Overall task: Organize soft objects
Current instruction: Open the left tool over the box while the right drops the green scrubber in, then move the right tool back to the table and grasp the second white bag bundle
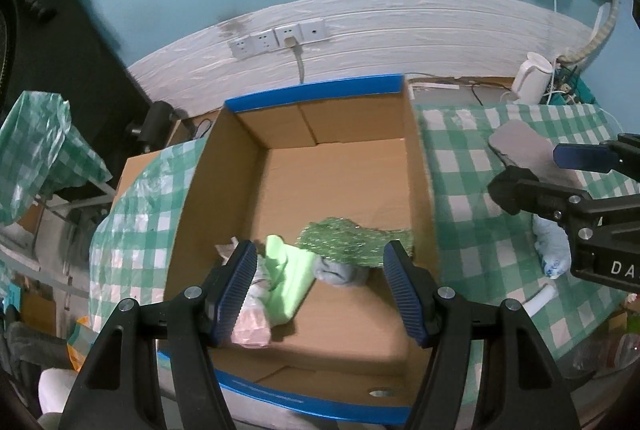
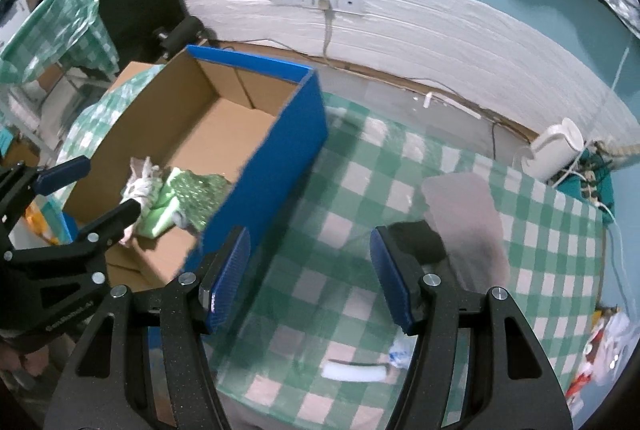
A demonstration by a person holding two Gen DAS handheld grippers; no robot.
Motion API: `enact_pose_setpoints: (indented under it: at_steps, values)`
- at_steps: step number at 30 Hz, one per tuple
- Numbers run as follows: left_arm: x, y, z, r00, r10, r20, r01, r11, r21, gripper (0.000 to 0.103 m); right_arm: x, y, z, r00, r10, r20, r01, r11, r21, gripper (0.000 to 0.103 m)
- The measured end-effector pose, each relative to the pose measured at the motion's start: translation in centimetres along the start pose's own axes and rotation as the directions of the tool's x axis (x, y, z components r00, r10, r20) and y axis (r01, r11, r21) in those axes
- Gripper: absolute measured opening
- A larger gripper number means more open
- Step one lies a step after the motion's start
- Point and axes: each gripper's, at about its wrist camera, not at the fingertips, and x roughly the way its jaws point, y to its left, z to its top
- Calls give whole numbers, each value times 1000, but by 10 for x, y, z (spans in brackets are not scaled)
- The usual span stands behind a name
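Note:
An open cardboard box (image 1: 352,190) with blue outer walls (image 2: 280,166) stands on the checked table. Inside it lie a green bubble-wrap sheet (image 1: 352,242), a light green foam piece (image 1: 292,278), a pink packet (image 1: 252,322) and a grey cloth (image 1: 340,272). My left gripper (image 1: 320,290) is open and empty above the box's near end. My right gripper (image 2: 310,274) is open and empty over the table beside the box. A grey foam pad (image 2: 468,214) lies ahead of it; a white foam tube (image 2: 356,372) and a blue-white wad (image 2: 400,350) lie below it.
A green checked cloth (image 2: 360,182) covers the table. A white kettle (image 2: 556,150) and cables stand at the back right. Wall sockets (image 1: 280,38) sit behind the box. A bag-covered stand (image 1: 36,150) is at the left.

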Motion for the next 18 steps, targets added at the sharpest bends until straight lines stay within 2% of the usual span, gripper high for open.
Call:
enact_pose_setpoints:
  at_steps: [18]
  values:
    - [-10,-63,5,999,-52,0,52,994,100,67,-23,-65,-38,999,-42,11,41,995,90,63]
